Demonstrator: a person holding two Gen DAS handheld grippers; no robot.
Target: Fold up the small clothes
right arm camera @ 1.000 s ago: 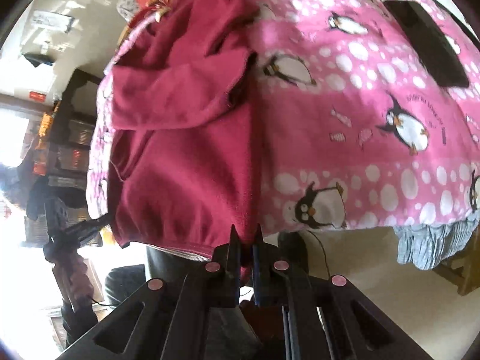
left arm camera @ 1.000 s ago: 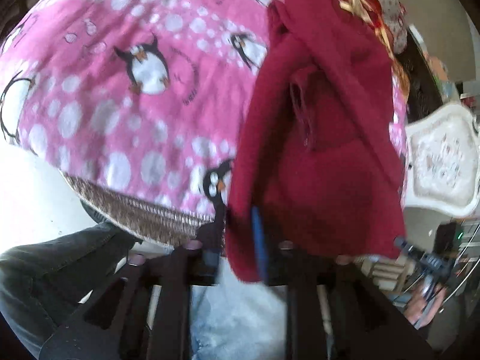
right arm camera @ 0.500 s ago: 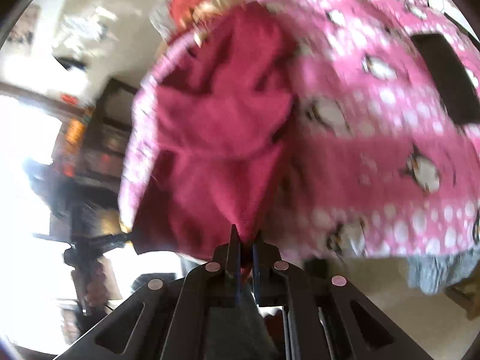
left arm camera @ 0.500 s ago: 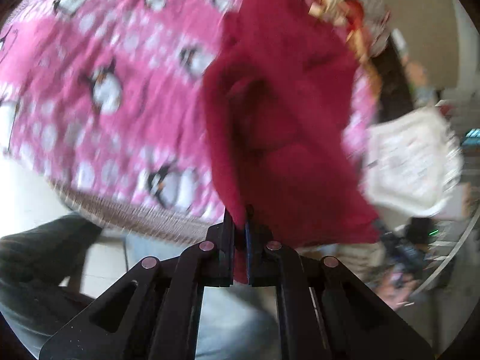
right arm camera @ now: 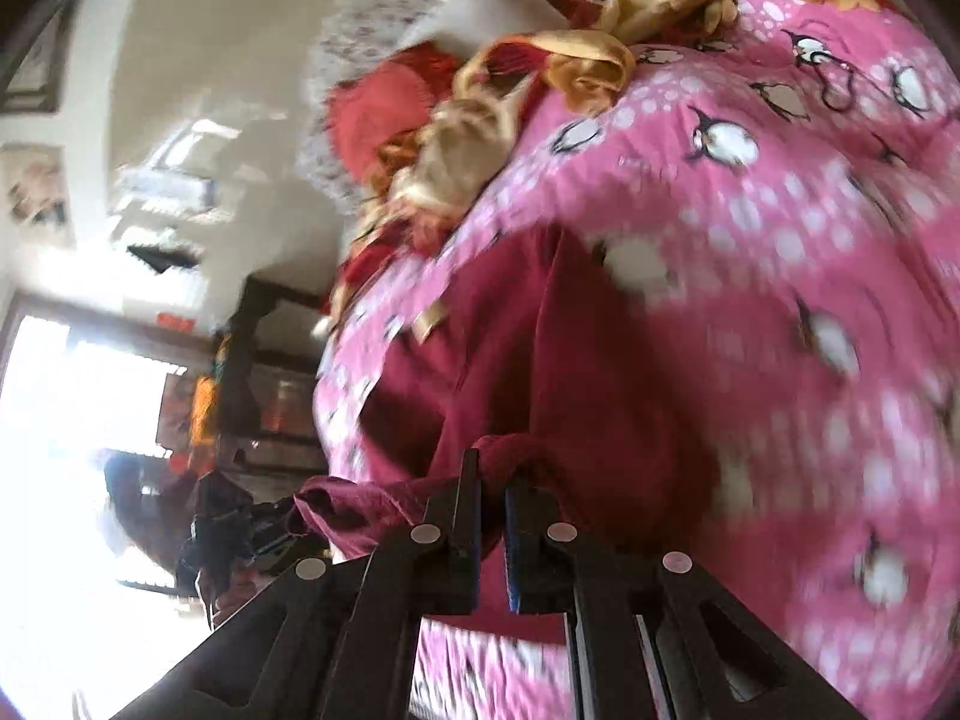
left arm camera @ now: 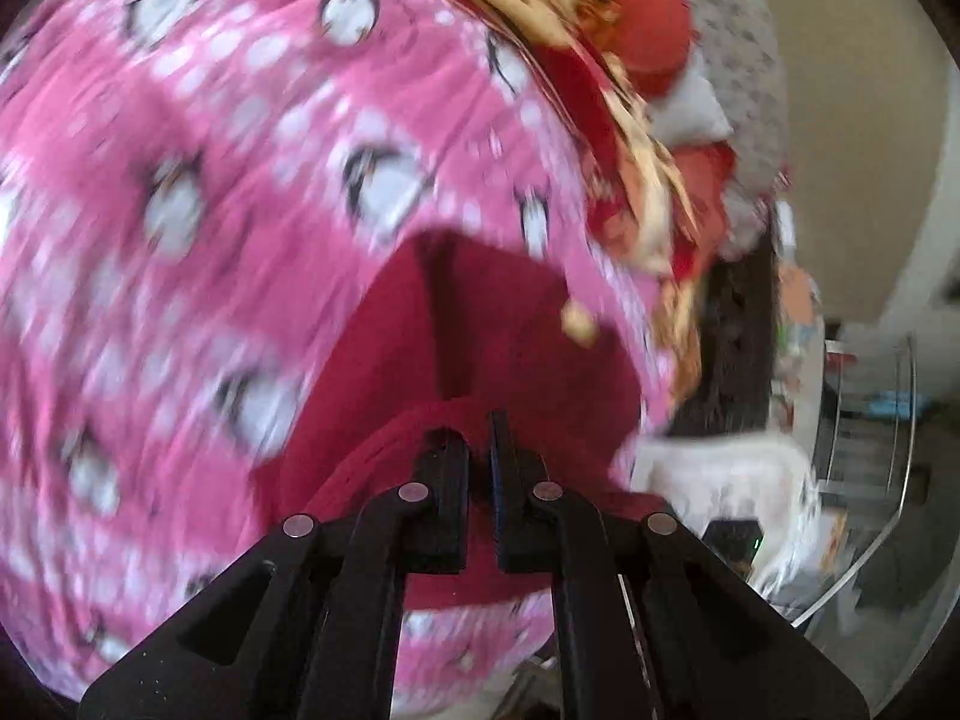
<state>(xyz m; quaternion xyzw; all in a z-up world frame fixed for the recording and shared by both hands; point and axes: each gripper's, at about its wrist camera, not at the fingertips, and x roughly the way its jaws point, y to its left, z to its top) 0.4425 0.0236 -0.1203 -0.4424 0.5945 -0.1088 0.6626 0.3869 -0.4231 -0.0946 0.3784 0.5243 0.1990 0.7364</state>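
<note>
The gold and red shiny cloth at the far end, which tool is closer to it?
Right, probably. The right tool pinches the dark red fleece garment on the side where the gold and red shiny cloth is heaped. The left tool pinches the opposite side.

left wrist: close over bed | right wrist: same | shared: garment (left arm camera: 510, 330)

Pink penguin-print blanket (left arm camera: 252, 192) covers bed, white dots all over, blurred. Red-and-gold satin cloth (left arm camera: 624, 138) bunched at far edge of blanket. Orange-red pillow (right arm camera: 384, 114) just beyond it, against pale speckled fabric (left arm camera: 750, 60). Dark shelving unit (right arm camera: 264, 384) beside bed, near bright window (right arm camera: 78, 420). White ornate chair back (left arm camera: 726, 480) beside bed. Cream wall (left arm camera: 864, 138) behind.
</note>
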